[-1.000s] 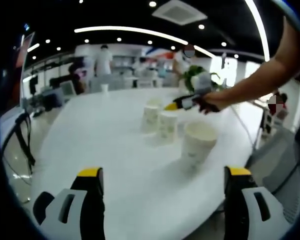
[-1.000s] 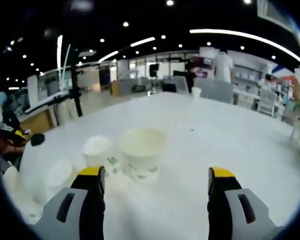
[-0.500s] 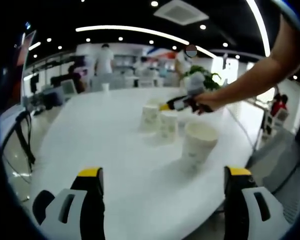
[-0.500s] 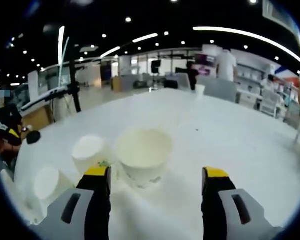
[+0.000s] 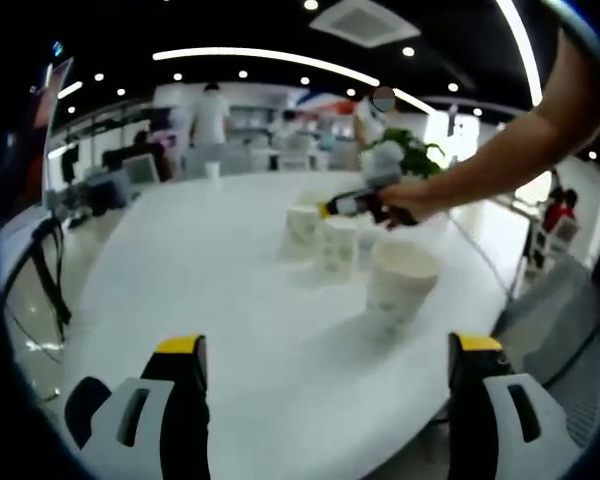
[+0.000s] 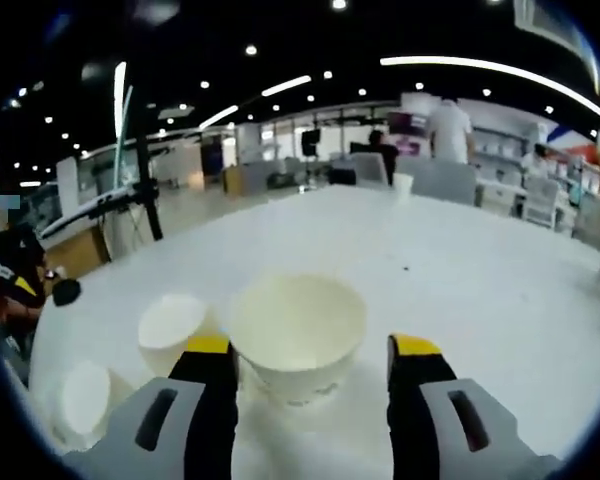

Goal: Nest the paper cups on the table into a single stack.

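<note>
Three white paper cups stand upright on the white table point(image 5: 200, 260): a far cup point(image 5: 302, 228), a middle cup point(image 5: 338, 243) and a nearer cup point(image 5: 400, 280). My left gripper point(image 5: 328, 345) stands open near the table's front edge, well short of the cups, with nothing between its jaws. The right gripper point(image 5: 332, 208), held in a person's hand, reaches in from the right above the far cups. In the right gripper view, my right gripper point(image 6: 312, 345) is open, its jaws close on either side of a wide cup point(image 6: 298, 335). Two more cups point(image 6: 170, 330) point(image 6: 85, 400) stand to its left.
A small cup point(image 5: 212, 172) stands alone at the table's far edge, also visible in the right gripper view point(image 6: 404, 184). A potted plant point(image 5: 405, 150) sits behind the cups. A black stand point(image 5: 45, 270) is off the table's left side. People and desks fill the background.
The right gripper has moved forward until the wide cup sits between its jaws, and the jaws have narrowed. The left gripper and the cups have stayed put.
</note>
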Demonstrator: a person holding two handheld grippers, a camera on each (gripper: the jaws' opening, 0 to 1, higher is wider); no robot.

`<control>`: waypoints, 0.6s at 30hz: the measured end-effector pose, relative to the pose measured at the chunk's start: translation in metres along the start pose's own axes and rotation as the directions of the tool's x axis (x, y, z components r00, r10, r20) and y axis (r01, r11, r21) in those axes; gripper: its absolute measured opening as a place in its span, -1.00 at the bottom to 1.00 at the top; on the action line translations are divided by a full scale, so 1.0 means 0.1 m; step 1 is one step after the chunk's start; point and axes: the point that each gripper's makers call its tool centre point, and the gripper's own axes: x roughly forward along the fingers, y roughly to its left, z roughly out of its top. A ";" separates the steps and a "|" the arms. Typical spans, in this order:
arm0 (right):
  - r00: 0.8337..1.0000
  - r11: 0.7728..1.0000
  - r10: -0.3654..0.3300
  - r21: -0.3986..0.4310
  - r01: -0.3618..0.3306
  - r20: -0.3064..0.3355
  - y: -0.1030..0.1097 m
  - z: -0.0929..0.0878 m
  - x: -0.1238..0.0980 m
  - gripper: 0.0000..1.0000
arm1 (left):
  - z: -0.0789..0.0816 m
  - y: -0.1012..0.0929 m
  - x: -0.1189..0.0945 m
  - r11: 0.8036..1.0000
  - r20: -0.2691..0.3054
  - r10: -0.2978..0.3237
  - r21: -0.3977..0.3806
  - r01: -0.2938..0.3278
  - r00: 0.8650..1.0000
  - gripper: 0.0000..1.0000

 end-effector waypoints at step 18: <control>1.000 1.000 0.010 -0.003 -0.010 -0.014 -0.02 -0.01 0.04 -0.16 | -0.01 -0.01 0.02 1.000 -0.004 0.001 0.000 -0.001 1.000 1.00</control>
